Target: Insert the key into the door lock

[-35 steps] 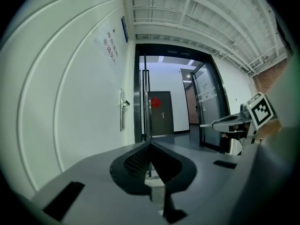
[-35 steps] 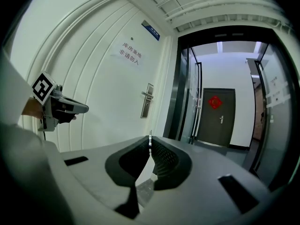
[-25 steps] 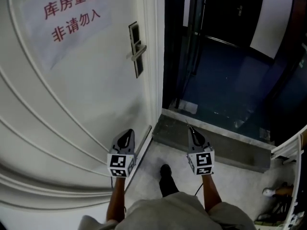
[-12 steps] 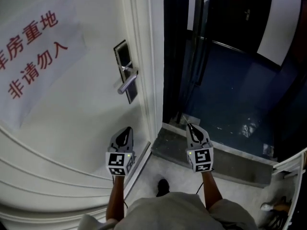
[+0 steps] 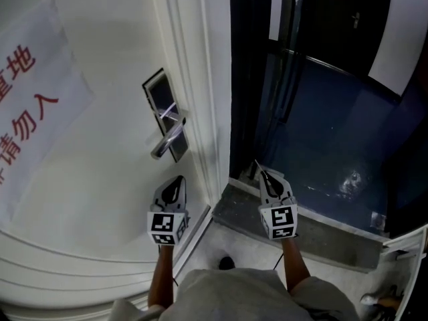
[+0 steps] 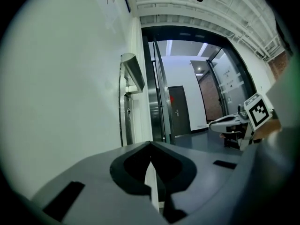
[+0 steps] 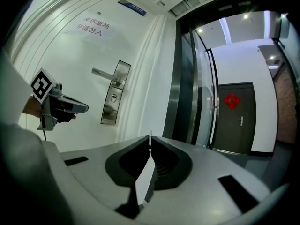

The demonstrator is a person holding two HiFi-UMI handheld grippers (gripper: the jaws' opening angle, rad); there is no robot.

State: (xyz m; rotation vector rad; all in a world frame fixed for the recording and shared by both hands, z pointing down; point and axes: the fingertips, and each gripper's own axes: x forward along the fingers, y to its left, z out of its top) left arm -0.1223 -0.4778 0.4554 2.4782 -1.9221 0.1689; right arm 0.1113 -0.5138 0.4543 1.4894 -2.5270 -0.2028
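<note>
My right gripper (image 5: 263, 174) clamps the thin key (image 7: 150, 140) in its jaws; the left gripper (image 5: 178, 180) has jaws together. The key can twist and miss the keyhole (image 7: 113, 97).

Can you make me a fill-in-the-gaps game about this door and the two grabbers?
The letters on the paper sign are ____.
The keyhole sits ____ the door handle.
The thin key is pinched in the ____ gripper.
Missing words: red; below; right.
</note>
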